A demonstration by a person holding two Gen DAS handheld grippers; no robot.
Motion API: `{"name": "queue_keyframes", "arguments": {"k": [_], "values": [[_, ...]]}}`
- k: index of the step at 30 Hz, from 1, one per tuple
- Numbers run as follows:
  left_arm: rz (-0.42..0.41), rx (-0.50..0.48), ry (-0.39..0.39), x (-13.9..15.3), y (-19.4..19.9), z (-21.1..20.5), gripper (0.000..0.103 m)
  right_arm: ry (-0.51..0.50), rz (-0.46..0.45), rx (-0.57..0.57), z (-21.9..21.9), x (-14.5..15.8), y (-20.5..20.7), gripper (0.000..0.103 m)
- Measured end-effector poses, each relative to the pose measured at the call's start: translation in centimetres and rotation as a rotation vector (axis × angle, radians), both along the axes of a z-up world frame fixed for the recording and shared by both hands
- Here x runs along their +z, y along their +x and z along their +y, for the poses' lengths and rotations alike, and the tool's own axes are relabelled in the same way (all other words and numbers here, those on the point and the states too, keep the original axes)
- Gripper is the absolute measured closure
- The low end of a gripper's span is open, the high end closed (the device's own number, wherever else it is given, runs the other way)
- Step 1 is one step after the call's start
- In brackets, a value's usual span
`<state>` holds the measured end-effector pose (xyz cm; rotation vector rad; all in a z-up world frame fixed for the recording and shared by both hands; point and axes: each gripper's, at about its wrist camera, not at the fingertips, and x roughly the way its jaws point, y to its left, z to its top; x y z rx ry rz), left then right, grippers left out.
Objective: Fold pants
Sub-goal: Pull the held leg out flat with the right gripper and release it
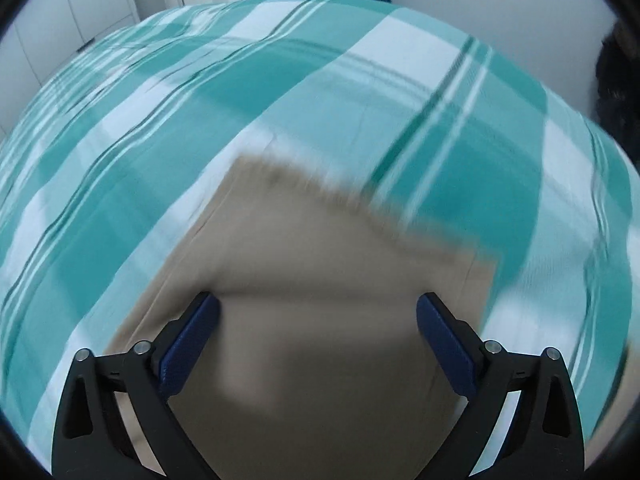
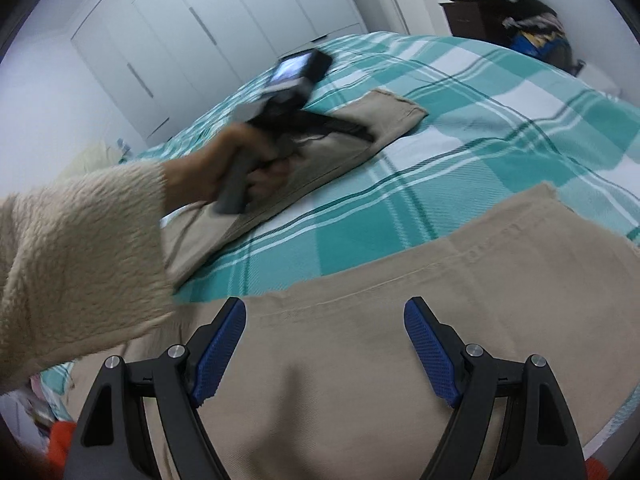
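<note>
Beige cotton pants (image 2: 400, 320) flat on teal-white plaid bedspread (image 2: 480, 120). Left gripper (image 1: 318, 320) spread wide over leg, right gripper (image 2: 325, 332) spread wide over waistband end. No legible writing.

The pants (image 2: 400, 340) lie flat on the bed (image 2: 500, 128). My right gripper (image 2: 325, 334) sits over the near portion; one leg (image 2: 320, 152) extends ahead and to the left, under my left gripper (image 1: 318, 330). A wardrobe (image 2: 192, 32) stands behind the bed, a dresser (image 2: 480, 16) behind right.
</note>
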<state>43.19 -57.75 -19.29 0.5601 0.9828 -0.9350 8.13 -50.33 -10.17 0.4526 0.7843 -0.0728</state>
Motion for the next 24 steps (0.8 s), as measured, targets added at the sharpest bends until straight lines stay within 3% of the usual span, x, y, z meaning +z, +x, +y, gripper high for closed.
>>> {"name": "queue_keyframes", "arguments": {"k": [4, 8, 12, 15, 17, 21, 24], "values": [[-0.031, 0.038, -0.009, 0.7, -0.6, 0.6, 0.005, 0.012, 0.006, -0.020, -0.9, 0.1, -0.2, 0.022], [-0.006, 0.064, -0.064, 4.7, -4.5, 7.6, 0.006, 0.003, 0.001, -0.064, -1.8, 0.4, -0.7, 0.022], [0.047, 0.004, -0.087, 7.6, -13.8, 16.8, 0.005, -0.004, 0.047, -0.154, -3.6, -0.2, -0.9, 0.022], [0.049, 0.030, 0.022, 5.2, -20.7, 24.7, 0.005, -0.054, 0.105, -0.176, -3.6, -0.8, -0.6, 0.022], [0.055, 0.090, 0.116, 3.0, -23.1, 29.8, 0.005, -0.119, 0.147, -0.166, -3.0, -1.4, -0.2, 0.022], [0.157, 0.414, 0.096, 2.7, -25.0, 43.2, 0.001, -0.213, 0.185, -0.159, -2.1, -2.5, 0.1, 0.021], [0.109, 0.593, 0.181, 2.9, -25.8, 51.3, 0.001, -0.244, 0.191, -0.175, -1.6, -2.8, -0.1, 0.021]]}}
